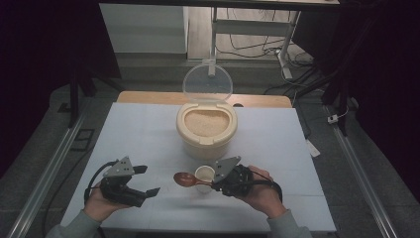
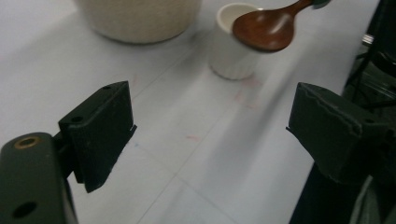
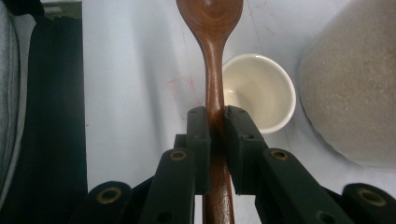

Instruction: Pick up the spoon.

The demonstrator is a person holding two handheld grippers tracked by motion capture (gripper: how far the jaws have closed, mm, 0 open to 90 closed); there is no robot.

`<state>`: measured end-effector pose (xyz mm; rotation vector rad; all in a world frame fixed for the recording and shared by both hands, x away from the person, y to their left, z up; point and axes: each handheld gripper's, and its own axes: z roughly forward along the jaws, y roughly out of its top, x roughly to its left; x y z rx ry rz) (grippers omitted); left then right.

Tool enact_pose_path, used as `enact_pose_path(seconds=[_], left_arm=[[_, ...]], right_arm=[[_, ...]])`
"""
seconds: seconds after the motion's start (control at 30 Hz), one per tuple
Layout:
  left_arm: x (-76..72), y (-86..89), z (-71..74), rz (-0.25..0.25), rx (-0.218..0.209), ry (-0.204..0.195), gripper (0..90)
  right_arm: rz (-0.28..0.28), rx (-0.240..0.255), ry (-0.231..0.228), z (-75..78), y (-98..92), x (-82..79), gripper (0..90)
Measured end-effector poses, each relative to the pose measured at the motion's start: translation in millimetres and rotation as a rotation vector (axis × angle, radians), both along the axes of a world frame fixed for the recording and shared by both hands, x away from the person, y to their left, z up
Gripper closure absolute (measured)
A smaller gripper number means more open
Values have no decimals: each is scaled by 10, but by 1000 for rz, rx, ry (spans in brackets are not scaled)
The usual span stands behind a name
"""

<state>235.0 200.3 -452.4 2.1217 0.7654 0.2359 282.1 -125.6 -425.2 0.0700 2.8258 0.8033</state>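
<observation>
Seen from above: white table [image 1: 143, 129], with a cream rice container [image 1: 206, 130] standing at its centre toward the far side, clear round lid [image 1: 207, 83] swung up and back, pale grain filling the tub to near the rim. Just near of the container, a small white cup [image 1: 204, 174], upright and empty as far as the right gripper view shows.

Right gripper [image 1: 218, 184], held in the person's right hand [image 1: 261, 191] at the near right of the table, clamped on the handle of a brown wooden spoon [image 1: 187, 179]. Spoon lying roughly level, pointing left, bowl of the spoon hanging just left of the cup. In the right gripper view, both black jaws pressed against the handle on either side, the spoon [image 3: 214, 70] running straight out ahead, the cup [image 3: 258, 91] just to its right and the grain-filled container [image 3: 355, 79] beyond that.

Left gripper [image 1: 143, 179], in the left hand [image 1: 101, 203] at the near left, well apart from the cup, jaws spread wide with nothing between them. In the left gripper view, bare table between the two pads, cup [image 2: 233, 51] and spoon bowl [image 2: 264, 29] farther off, container base [image 2: 137, 18] at the top.

Grey sleeves at the bottom edge.
</observation>
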Motion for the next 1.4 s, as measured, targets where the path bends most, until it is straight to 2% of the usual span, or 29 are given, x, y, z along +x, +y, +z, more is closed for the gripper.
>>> enact_pose_path(seconds=[0.23,0.43,0.53,0.6,0.87,0.97,1.13,1.17,1.27,1.3,1.4], left_arm=[[52,-279,173,-70,30,-21,161],[144,-555,266,-142,72,-17,185],[196,-687,284,-181,94,-6,215],[243,-766,284,-209,111,9,232],[392,-1043,249,-309,181,59,306],[412,-1081,244,-326,193,65,329],[449,-1145,219,-355,220,74,443],[458,-1156,211,-363,231,76,443],[469,-1192,175,-377,249,84,522],[470,-1212,156,-385,276,81,539],[470,-1227,137,-392,295,78,587]], right_arm=[[17,3,-6,-16,47,-14,803],[25,-3,-8,-18,65,-27,803],[29,11,-16,-38,81,-35,803],[35,-3,-20,-33,92,-40,803],[54,4,-39,-30,112,-60,803],[55,1,-41,-26,115,-70,803],[68,6,-54,-19,126,-86,803],[68,6,-54,-19,126,-86,803],[75,5,-68,-8,126,-101,803],[78,10,-71,-3,124,-105,803],[90,18,-76,-3,127,-114,803]])
